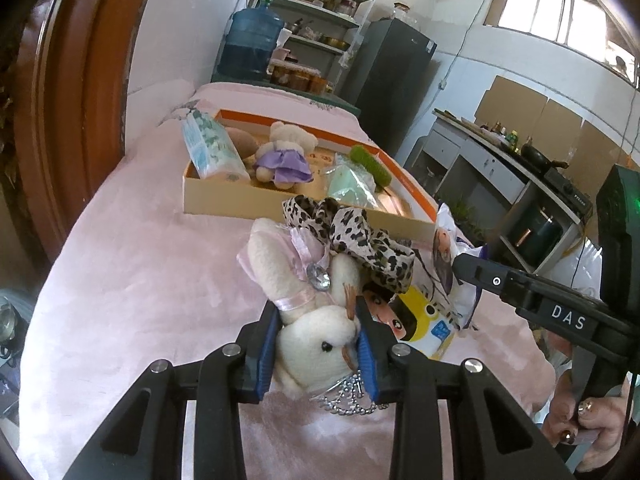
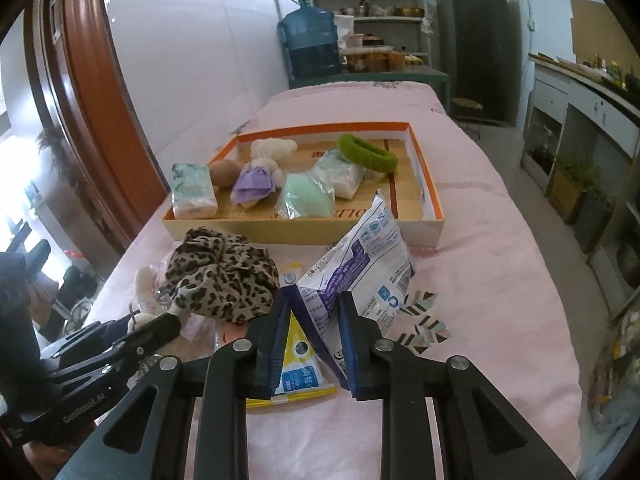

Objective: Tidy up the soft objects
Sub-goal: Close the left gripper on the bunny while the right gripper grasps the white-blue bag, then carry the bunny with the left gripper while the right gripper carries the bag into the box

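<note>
My left gripper [image 1: 318, 316] is shut on the head of a white plush bunny [image 1: 304, 300] in a pink dress, lying on the pink bedcover. A leopard-print scrunchie [image 1: 352, 236] rests against the bunny; it also shows in the right wrist view [image 2: 220, 276]. My right gripper [image 2: 314, 304] is shut on a white-and-purple soft packet [image 2: 360, 268], tilted up off the cover. A yellow packet [image 2: 296, 376] lies flat beneath it. Behind stands an orange-rimmed cardboard tray [image 2: 430, 192] holding a tissue pack [image 2: 192, 192], a bear in a purple dress [image 2: 260, 172], a mint pouch [image 2: 308, 200] and a green scrunchie [image 2: 368, 154].
The bed [image 2: 500, 300] runs away from me; a brown wooden headboard [image 2: 84, 92] stands on the left. A blue water jug [image 2: 312, 40], shelves and a dark fridge [image 2: 472, 32] are at the far end. A counter [image 2: 580, 100] lines the right wall.
</note>
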Tool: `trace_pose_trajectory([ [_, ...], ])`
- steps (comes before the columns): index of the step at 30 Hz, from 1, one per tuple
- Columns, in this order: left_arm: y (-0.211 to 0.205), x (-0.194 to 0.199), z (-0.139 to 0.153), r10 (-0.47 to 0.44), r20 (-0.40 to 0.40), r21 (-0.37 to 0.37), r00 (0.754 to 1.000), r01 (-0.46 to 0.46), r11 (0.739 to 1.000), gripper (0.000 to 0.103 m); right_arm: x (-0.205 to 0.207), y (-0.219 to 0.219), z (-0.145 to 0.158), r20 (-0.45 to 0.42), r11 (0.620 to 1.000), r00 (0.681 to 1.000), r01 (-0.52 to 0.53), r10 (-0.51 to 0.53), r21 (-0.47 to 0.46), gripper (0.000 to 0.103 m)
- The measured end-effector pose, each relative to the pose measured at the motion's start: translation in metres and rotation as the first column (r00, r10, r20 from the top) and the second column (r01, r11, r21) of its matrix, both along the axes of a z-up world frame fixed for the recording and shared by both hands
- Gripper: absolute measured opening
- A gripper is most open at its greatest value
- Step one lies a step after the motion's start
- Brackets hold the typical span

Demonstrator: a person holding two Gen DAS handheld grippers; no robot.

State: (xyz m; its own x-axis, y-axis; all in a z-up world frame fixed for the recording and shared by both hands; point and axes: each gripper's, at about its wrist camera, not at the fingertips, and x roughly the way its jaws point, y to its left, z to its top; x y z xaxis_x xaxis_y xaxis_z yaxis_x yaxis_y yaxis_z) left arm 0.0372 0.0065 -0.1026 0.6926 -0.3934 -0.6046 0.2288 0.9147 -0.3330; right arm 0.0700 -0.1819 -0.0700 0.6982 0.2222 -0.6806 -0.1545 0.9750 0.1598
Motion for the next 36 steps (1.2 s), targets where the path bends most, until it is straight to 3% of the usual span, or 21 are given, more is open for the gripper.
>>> trace_pose_trajectory([
  [22, 0.016, -0.007, 0.055, 0.028, 0.124, -0.016, 0.992, -0.027, 1.0, 0.035, -0.017, 0.005, 0.052, 0.141, 0.997, 0.987, -0.069, 0.072, -0.022, 0.018],
  [36, 0.014, 0.039, 0.094, 0.008, 0.174, -0.031, 0.985, -0.002, 1.0, 0.035, 0.013, -0.003, 0.083, 0.24, 0.992, 0.966, -0.075, 0.097, -0.099, 0.018],
])
